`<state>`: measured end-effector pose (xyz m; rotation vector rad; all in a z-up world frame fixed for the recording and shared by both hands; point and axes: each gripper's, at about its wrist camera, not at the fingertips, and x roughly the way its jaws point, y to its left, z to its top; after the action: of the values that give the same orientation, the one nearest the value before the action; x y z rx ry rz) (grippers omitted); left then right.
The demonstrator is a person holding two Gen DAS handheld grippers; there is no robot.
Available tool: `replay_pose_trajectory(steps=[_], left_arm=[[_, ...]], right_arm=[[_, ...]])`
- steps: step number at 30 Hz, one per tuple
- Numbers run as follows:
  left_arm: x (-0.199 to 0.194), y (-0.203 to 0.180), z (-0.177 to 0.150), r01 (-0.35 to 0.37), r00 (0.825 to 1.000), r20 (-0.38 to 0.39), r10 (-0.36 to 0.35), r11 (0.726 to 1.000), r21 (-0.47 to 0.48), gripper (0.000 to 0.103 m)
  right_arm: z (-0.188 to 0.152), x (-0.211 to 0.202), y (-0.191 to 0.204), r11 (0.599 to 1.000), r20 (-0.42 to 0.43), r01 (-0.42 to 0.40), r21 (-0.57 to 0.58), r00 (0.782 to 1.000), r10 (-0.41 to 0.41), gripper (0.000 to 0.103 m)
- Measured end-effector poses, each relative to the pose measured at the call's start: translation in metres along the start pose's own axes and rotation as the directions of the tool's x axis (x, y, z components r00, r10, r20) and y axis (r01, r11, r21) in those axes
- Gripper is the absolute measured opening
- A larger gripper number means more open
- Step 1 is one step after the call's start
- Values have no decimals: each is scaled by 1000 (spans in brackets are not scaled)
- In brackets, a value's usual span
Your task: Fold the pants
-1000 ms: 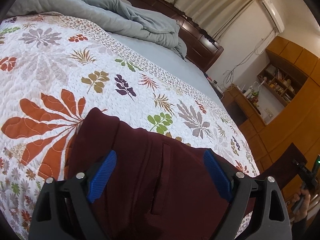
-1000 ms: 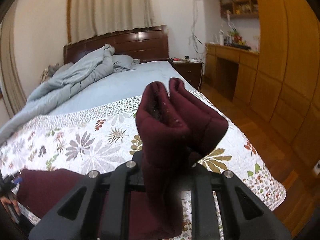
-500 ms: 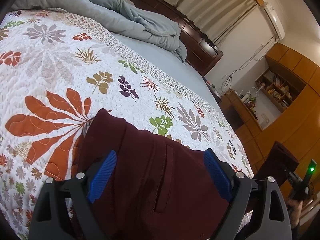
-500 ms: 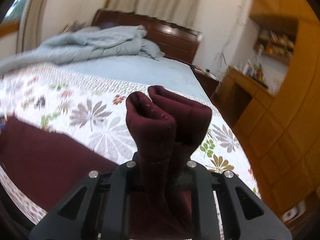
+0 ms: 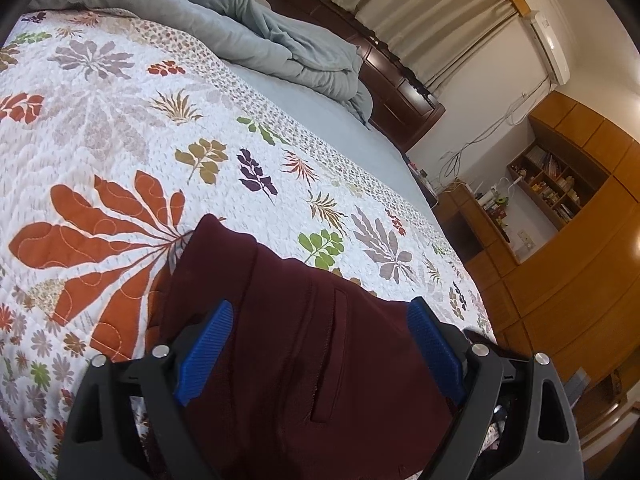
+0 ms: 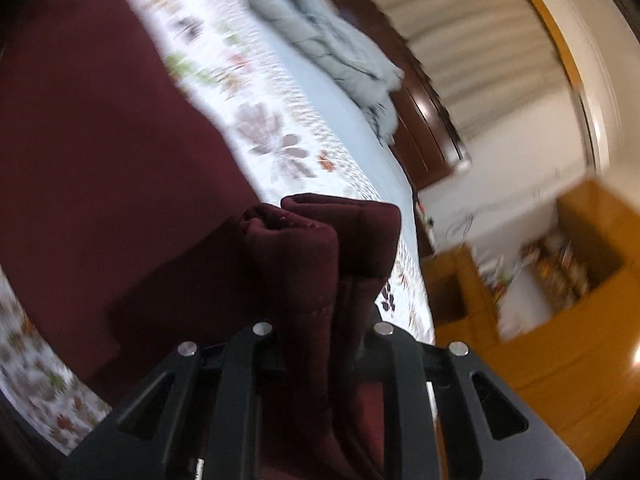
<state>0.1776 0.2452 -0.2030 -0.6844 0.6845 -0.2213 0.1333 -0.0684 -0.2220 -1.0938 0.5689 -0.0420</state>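
With our right gripper (image 6: 320, 332) clamped on the bunched leg ends of the pants (image 5: 304, 344) spread on the quilt (image 5: 120, 120) and our left gripper (image 5: 320, 344) wide apart over them, a slack pinch could spill the fold

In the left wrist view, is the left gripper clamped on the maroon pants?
No. The left gripper stands wide open, its blue pads apart on either side of the pants, which lie flat on the floral quilt.

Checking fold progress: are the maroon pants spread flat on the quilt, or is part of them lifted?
Partly lifted. The right gripper clamps a bunched end of the pants above the quilt; the rest lies flat.
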Motion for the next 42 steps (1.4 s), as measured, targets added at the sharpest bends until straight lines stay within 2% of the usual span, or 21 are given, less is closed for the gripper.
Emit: replay_pose_trajectory(steps=[3, 5, 11, 15, 16, 18, 19, 20, 22, 24, 27, 31, 36, 37, 38, 39, 42], left_arm=[[0, 1, 0, 2, 1000, -2, -2, 1000, -9, 89], [1, 2, 0, 3, 1000, -3, -3, 1000, -12, 89], [4, -1, -2, 0, 1000, -13, 0, 1000, -1, 89], [5, -1, -2, -3, 1000, -18, 3, 1000, -4, 89], [5, -1, -2, -3, 1000, -17, 3, 1000, -5, 89], [4, 0, -2, -5, 1000, -14, 5, 1000, -4, 89], [4, 0, -1, -6, 1000, -14, 6, 1000, -5, 89], [4, 0, -1, -6, 1000, -14, 6, 1000, -5, 89], [5, -1, -1, -8, 1000, -15, 8, 1000, 2, 89], [5, -3, -2, -14, 1000, -16, 15, 1000, 13, 89], [4, -5, -5, -23, 1000, -20, 24, 999, 22, 89], [7, -9, -7, -27, 999, -29, 28, 999, 31, 89], [9, -14, -10, -34, 999, -38, 36, 998, 49, 89], [10, -13, -10, -36, 998, -41, 38, 998, 49, 89], [10, -12, -10, -37, 998, -43, 39, 998, 47, 89], [11, -12, -10, -38, 998, -44, 40, 998, 47, 89], [11, -11, -10, -37, 998, -45, 39, 998, 45, 89]], right_arm=[[-8, 2, 25, 994, 10, 12, -109, 1000, -11, 15], [-12, 2, 32, 990, 14, 15, -142, 1000, -14, 16], [-16, 8, 44, 981, 13, 20, -193, 1000, -18, 16], [-17, 9, 52, 975, 4, -15, -221, 1000, 16, 19], [-18, 8, 50, 977, -1, -28, -214, 1000, 28, 22], [-15, 0, 42, 980, 2, -53, -193, 999, 54, 45], [-13, -7, 39, 982, 15, -57, -181, 998, 61, 65], [-10, -15, 35, 984, 31, -66, -167, 997, 73, 69], [-3, -32, 27, 984, 50, -110, -142, 992, 118, 69], [0, -53, 11, 975, 81, -211, -63, 973, 216, 69], [-4, -75, -9, 962, 126, -274, 14, 954, 270, 70], [-12, -61, -8, 959, 65, -282, -5, 957, 282, 48], [-7, -43, 4, 947, 53, -318, -35, 946, 320, 48], [-5, -38, 8, 945, 45, -325, -38, 944, 327, 43], [-4, -33, 11, 939, 36, -342, -32, 939, 343, 24], [-4, -29, 11, 925, 28, -379, -19, 925, 380, 13], [-4, -35, 9, 924, 44, -383, -13, 923, 383, 11]])
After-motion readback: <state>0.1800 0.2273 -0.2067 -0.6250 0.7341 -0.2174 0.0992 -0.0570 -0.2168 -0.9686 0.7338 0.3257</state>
